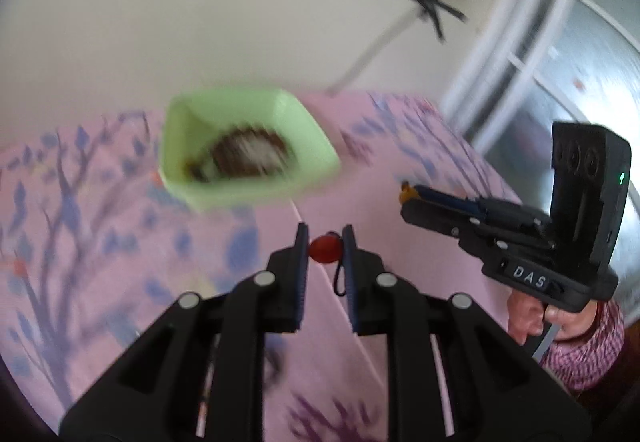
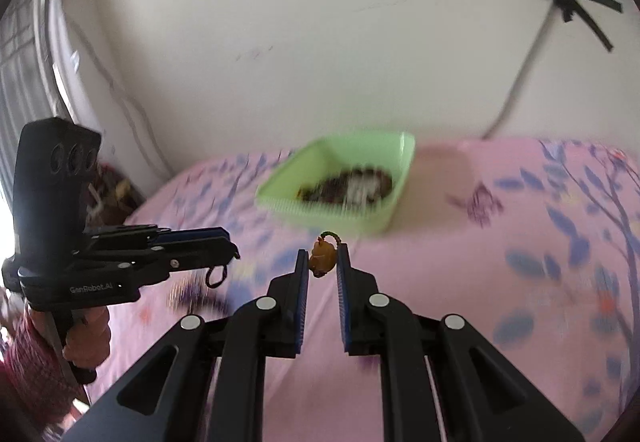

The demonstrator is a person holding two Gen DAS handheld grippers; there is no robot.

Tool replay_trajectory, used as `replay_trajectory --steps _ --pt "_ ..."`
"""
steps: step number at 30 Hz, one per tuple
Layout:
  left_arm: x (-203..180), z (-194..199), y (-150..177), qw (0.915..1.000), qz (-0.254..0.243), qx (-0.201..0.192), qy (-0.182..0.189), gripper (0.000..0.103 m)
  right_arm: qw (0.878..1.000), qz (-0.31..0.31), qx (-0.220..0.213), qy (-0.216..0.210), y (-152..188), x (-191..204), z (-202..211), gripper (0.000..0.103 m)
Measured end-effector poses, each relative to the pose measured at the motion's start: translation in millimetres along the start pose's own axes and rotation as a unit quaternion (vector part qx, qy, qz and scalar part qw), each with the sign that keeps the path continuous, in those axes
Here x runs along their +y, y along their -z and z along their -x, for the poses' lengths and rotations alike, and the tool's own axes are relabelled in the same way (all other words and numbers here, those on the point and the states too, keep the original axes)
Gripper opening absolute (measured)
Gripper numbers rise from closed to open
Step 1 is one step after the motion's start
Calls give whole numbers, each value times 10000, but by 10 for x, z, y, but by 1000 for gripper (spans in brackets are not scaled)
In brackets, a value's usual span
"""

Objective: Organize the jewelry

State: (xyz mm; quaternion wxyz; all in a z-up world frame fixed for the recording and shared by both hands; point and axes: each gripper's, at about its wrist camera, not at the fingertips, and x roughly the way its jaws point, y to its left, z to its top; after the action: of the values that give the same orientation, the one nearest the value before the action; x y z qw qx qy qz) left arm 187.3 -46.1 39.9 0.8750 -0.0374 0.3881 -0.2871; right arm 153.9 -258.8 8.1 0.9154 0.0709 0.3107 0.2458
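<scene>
Left fingers [image 1: 301,242] nearly closed, pinching red bead [image 1: 325,249], black loop dangling below, frame centre. Right fingers [image 2: 301,266] clamped on amber charm [image 2: 322,257], centre of right view. Green tray [image 1: 244,150] upper centre, on pink sheet [image 1: 100,242], dark jewelry pile [image 1: 248,156] already inside, blurred. Judgement: task partway; two pieces in hand, not yet dropped in tray. Dark blurred item on sheet lower left of right view, possibly left to collect.

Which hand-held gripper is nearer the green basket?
Hard to tell. The left hand-held gripper and the right hand-held gripper both sit just short of the green basket, side by side.
</scene>
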Motion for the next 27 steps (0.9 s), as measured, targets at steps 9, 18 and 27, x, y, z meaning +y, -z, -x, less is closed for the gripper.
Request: replay_trajectory --steps 9,18,27 --pt "373 -550 -654 9989 220 284 -312 15 9992 90 355 157 -645 -197 -716 0" --pt "584 -1002 -684 9956 473 721 -370 15 9962 315 794 188 -626 -263 -1070 0" --pt "670 -972 -599 9933 716 717 -562 31 9959 302 807 287 -578 -250 -1071 12"
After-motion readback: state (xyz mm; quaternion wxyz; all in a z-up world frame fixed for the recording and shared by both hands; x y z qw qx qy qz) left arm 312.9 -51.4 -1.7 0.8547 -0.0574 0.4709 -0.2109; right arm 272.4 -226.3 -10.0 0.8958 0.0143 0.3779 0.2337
